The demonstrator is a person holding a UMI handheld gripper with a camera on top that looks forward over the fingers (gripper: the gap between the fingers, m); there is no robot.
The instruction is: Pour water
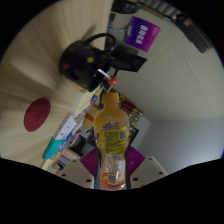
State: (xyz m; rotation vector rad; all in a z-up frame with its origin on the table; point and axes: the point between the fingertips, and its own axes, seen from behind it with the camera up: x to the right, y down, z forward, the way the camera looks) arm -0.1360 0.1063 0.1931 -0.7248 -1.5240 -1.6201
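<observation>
While a dark red disc [37,115] lies on the pale counter [35,60] off to the claw's left, the claw [112,172] is clamped on an orange bottle [112,135] with a yellow label, its purple pads [89,160] pressing both sides. Beyond the bottle sits a black kettle [85,60]. Farther right stands a purple box [143,35].
</observation>
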